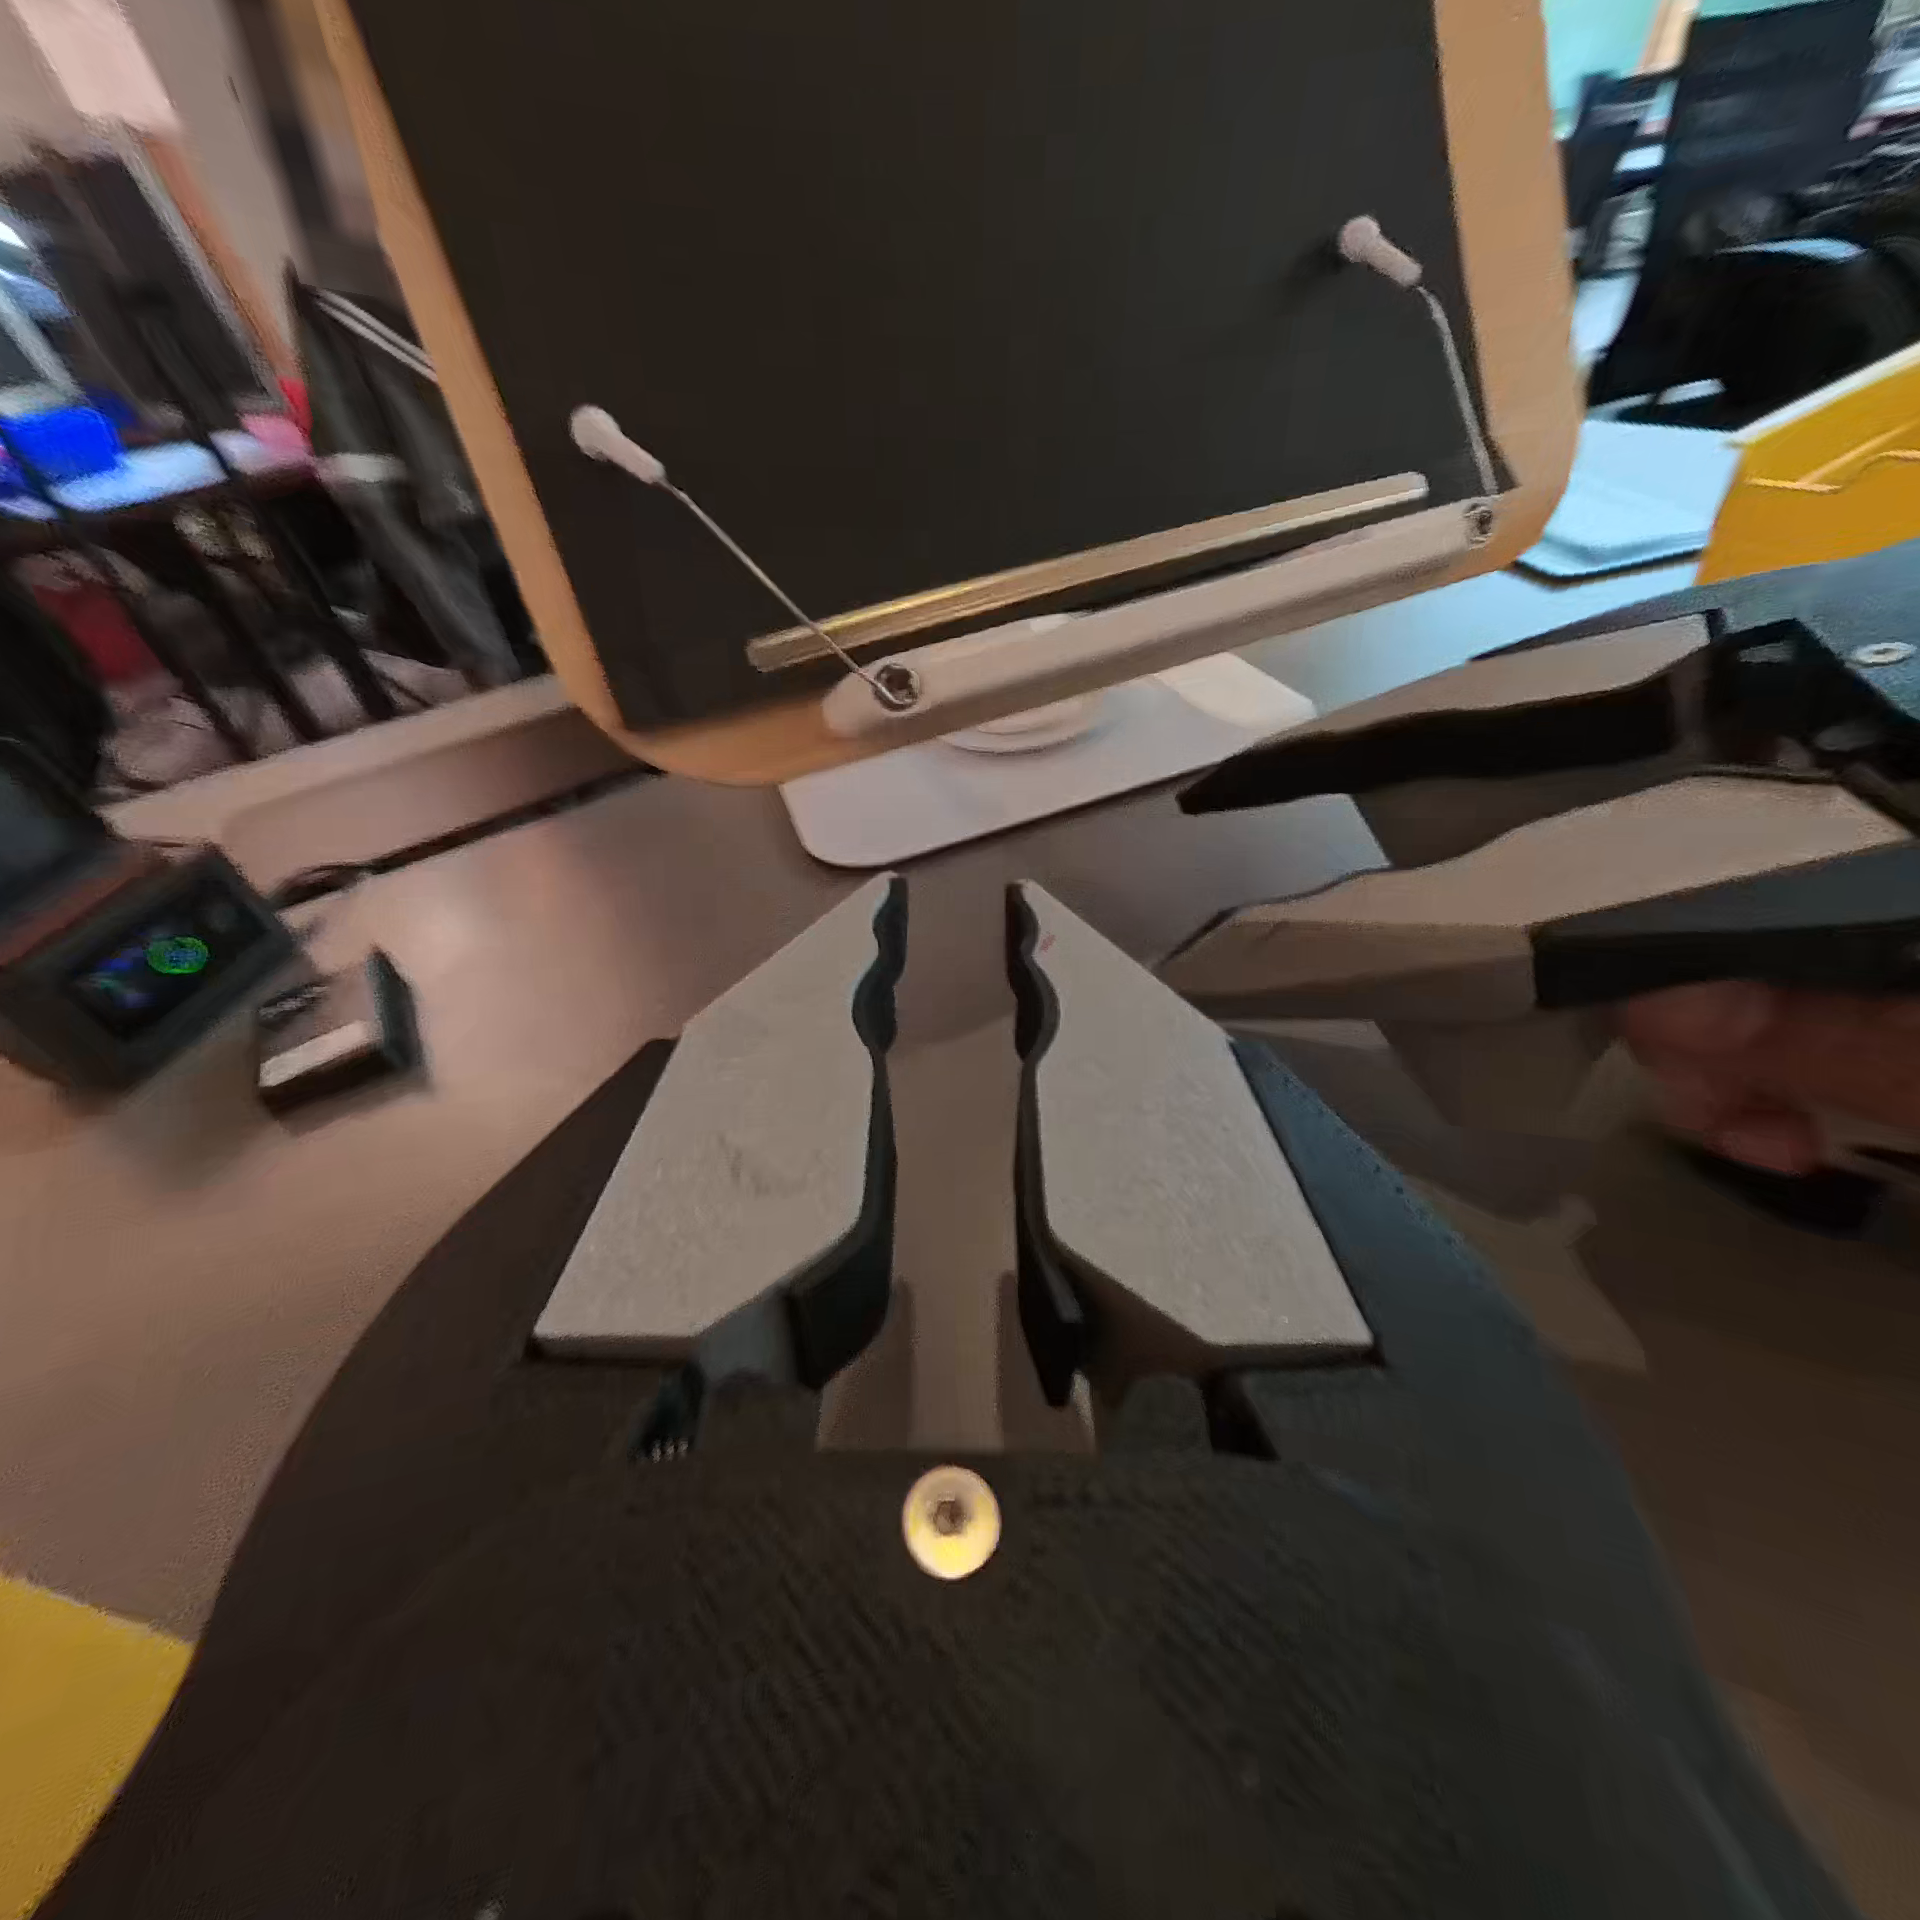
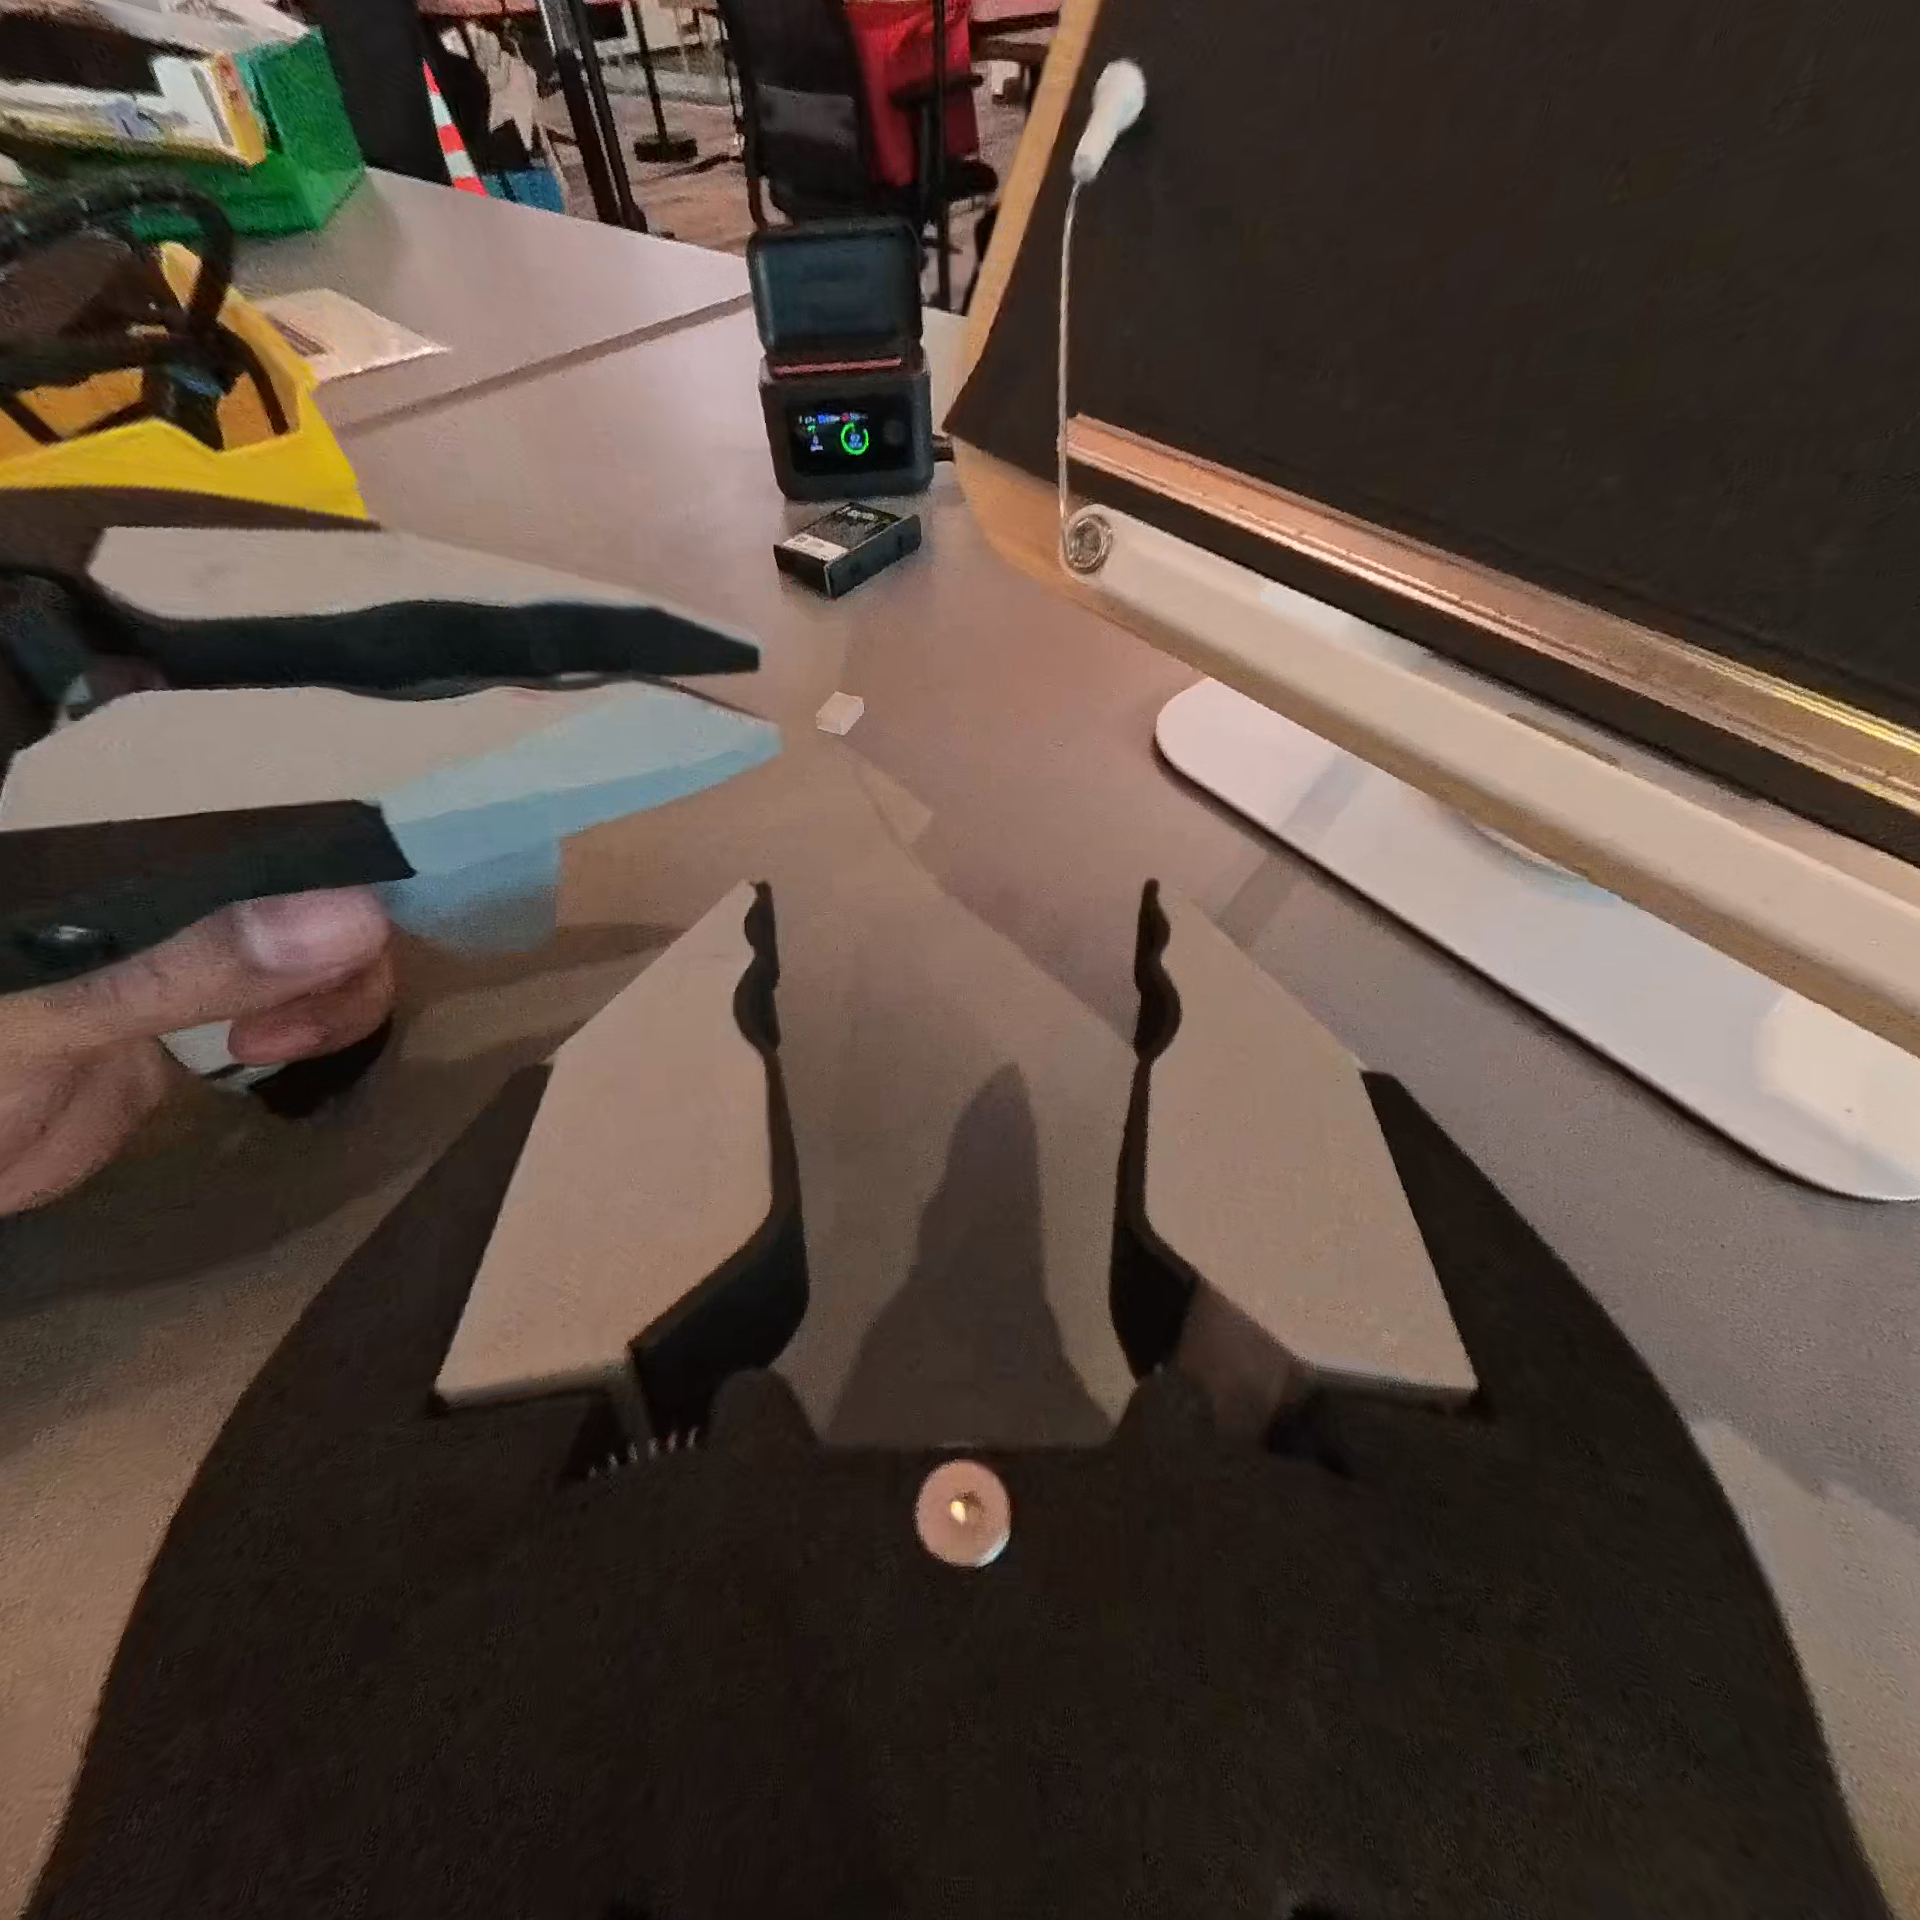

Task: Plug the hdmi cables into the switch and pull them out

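No switch and no HDMI plug shows clearly in either view. Black cables (image 2: 177, 343) lie in a yellow bin (image 2: 208, 462) at the far left of the right wrist view. My left gripper (image 1: 956, 904) hovers over the brown table (image 1: 520, 1195) with its fingers a narrow gap apart and nothing between them; it also shows in the right wrist view (image 2: 753, 696). My right gripper (image 2: 953, 904) is wide open and empty over the table; it shows at the right of the left wrist view (image 1: 1184, 878).
A wood-rimmed black board (image 1: 935, 312) on a white base (image 1: 1039, 800) stands just ahead of both grippers. A small black device with a lit screen (image 2: 847, 431), a small black box (image 2: 847, 545) and a small white block (image 2: 840, 713) lie on the table. A hand (image 2: 156, 1018) holds the left gripper.
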